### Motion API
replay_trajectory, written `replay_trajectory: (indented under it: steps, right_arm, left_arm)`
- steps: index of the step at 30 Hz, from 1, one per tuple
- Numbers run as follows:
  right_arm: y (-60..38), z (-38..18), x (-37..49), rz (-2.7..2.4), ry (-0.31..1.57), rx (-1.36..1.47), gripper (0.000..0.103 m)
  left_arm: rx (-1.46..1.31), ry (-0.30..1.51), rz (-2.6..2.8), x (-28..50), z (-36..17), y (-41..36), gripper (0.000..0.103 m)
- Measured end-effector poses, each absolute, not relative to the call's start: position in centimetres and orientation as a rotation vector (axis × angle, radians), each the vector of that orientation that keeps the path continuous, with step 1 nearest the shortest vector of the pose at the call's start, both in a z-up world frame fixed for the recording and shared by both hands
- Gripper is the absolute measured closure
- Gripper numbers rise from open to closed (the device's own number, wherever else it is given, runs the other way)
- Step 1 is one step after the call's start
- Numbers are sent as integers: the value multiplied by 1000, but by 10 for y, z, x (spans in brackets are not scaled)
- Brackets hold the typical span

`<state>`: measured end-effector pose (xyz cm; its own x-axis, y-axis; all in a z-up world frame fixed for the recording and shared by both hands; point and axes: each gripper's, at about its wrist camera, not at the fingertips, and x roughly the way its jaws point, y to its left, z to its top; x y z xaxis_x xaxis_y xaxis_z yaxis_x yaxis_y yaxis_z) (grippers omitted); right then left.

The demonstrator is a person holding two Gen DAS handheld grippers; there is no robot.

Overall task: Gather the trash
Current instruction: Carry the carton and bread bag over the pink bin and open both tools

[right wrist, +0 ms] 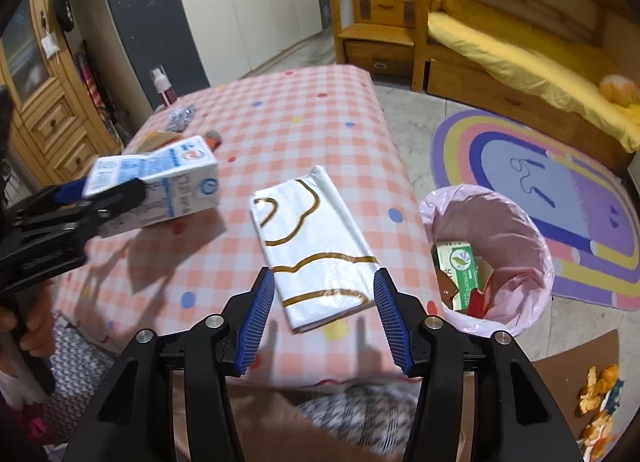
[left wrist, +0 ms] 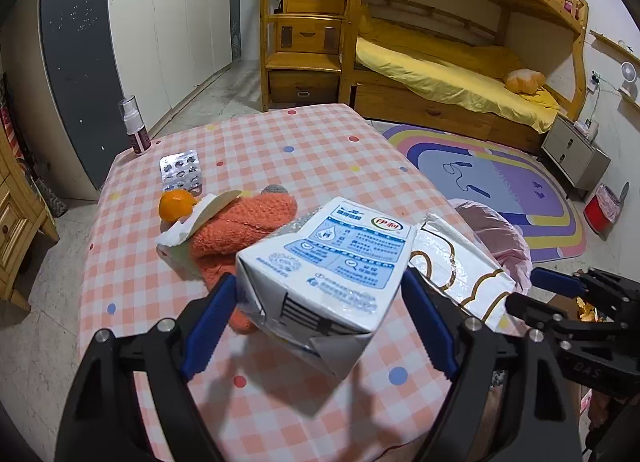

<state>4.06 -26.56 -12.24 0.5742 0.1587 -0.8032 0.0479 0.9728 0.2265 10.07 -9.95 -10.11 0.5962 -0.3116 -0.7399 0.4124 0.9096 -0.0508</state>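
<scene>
My left gripper (left wrist: 320,294) is shut on a white and blue milk carton (left wrist: 332,262) and holds it above the checked table; the carton also shows in the right wrist view (right wrist: 160,181). My right gripper (right wrist: 324,298) is open, its fingers either side of the near end of a flat white wrapper with gold lines (right wrist: 316,246), just above it. The wrapper also shows in the left wrist view (left wrist: 460,266). A bin with a pink liner (right wrist: 492,254) stands right of the table and holds a green box and other trash.
On the table's (left wrist: 312,149) far left lie an orange glove (left wrist: 244,229), an orange (left wrist: 176,203), a paper scrap (left wrist: 200,217), a blister pack (left wrist: 181,171) and a spray bottle (left wrist: 134,125). Orange peel (right wrist: 596,402) lies on brown board at the right. A bunk bed and rug are behind.
</scene>
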Motion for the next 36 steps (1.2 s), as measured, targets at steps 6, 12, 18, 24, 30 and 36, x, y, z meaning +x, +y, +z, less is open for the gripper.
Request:
replay_trajectory:
  steps: [6, 12, 18, 24, 30, 36]
  right_arm:
    - [-277, -148, 62, 44, 1010, 262, 52]
    - [-268, -154, 59, 44, 1030, 216, 63]
    - [-266, -146, 42, 84, 999, 255, 98]
    - [-280, -116, 26, 82, 884, 322, 101]
    - [-305, -95, 8, 14, 807, 355, 101]
    - [-348, -98, -11, -80, 783, 401, 101]
  left_arm:
    - [128, 839, -411, 103, -102, -99, 22]
    - [136, 843, -399, 104, -107, -100, 22]
    - [151, 833, -380, 105, -108, -105, 22]
    - [157, 814, -373, 98, -99, -114, 22]
    - [176, 760, -418, 85, -86, -147, 22]
    - [231, 729, -499, 77, -84, -209, 22]
